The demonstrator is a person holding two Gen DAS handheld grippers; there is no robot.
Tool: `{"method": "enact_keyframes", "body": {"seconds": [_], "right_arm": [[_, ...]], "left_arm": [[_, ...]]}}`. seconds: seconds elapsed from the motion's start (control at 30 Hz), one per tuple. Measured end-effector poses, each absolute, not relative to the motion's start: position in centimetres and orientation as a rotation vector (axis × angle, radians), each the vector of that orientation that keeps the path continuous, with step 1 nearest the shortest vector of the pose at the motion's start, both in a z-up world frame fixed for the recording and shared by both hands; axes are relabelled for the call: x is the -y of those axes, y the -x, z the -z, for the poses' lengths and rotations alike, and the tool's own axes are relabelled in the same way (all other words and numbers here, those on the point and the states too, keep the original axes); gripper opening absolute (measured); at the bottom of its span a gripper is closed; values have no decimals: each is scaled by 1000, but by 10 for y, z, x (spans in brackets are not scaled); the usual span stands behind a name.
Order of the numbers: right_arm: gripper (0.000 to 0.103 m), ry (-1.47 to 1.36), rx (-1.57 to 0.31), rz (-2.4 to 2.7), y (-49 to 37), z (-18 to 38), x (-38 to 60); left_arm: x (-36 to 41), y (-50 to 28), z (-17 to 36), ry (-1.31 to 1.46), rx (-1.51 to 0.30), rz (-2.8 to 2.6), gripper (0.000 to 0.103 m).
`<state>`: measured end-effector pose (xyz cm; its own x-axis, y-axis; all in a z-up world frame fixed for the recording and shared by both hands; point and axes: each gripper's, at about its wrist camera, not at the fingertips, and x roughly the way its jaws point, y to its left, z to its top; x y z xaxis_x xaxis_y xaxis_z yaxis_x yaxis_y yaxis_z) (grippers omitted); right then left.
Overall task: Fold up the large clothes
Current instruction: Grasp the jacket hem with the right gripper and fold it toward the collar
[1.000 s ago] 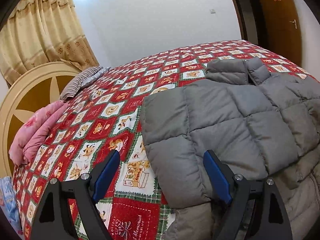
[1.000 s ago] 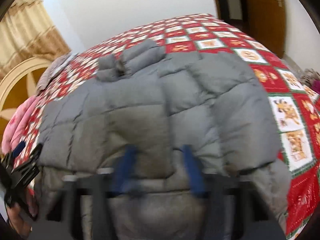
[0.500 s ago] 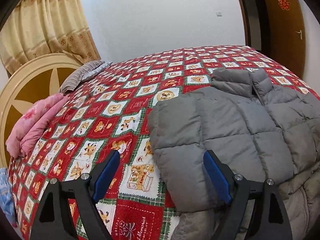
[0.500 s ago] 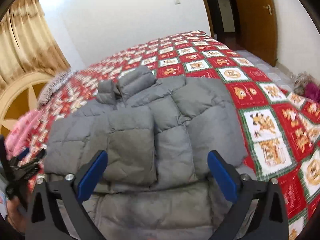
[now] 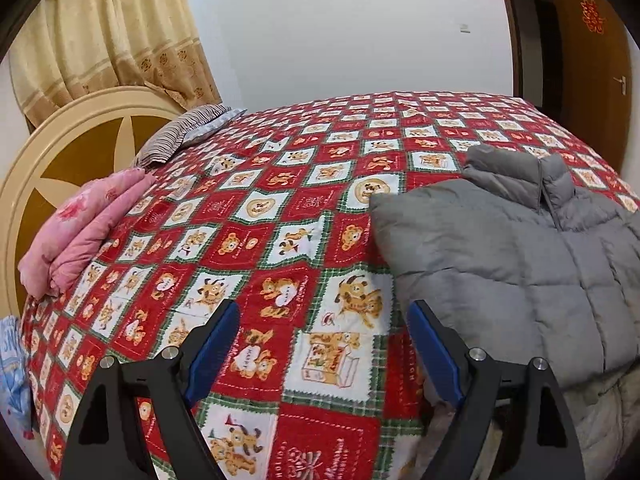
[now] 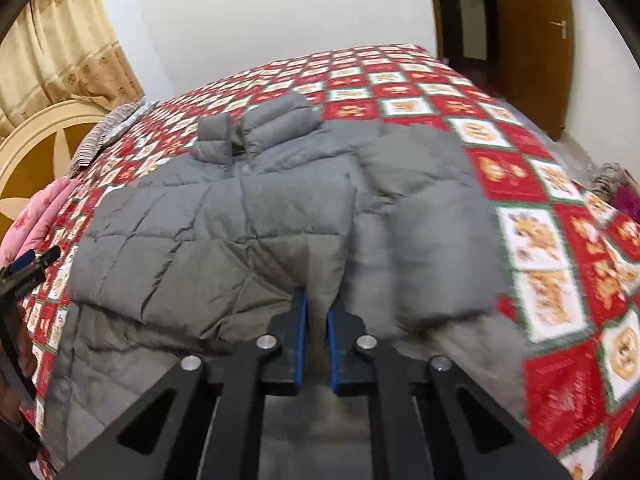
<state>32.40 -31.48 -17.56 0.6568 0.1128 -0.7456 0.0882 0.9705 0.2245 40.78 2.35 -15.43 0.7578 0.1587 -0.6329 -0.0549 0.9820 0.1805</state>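
We see the gray puffer jacket [image 6: 248, 216] lying partly folded on the red patchwork bedspread [image 5: 280, 216]. Our left gripper [image 5: 324, 344] hovers wide apart over bare bedspread just left of it. Our right gripper [image 6: 316, 316], having just snapped closed, holds nothing above the jacket's near edge.

1. We see our left gripper [image 5: 323, 344]: black angular frame, blue pads, silver screws
2. Our right gripper [image 6: 317, 344] matches: black triangular cutouts, blue pads, 4 silver screws
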Motion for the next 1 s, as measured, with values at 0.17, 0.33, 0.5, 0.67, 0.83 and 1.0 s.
{"method": "enact_keyframes", "body": {"seconds": [0.17,0.33,0.5,0.67,0.83,1.0], "right_arm": [[86,-197,-862,59,-320,179,322],[84,-207,-783,177,-311,144,328],[84,-228,-715,69,-331,116,296],[83,-200,-751,5,-379,136,264],[81,-170,-839,58,-399,180,267],[80,-164,-858,88,-389,198,284]], "left_arm": [[5,-412,145,-141,-710,-60,85],[39,-427,133,-213,-666,-23,86],[52,-465,150,-232,-692,-31,86],[71,-476,174,-284,-730,34,86],[91,-472,203,-328,-747,89,86],[87,-474,220,-273,-764,100,92]]}}
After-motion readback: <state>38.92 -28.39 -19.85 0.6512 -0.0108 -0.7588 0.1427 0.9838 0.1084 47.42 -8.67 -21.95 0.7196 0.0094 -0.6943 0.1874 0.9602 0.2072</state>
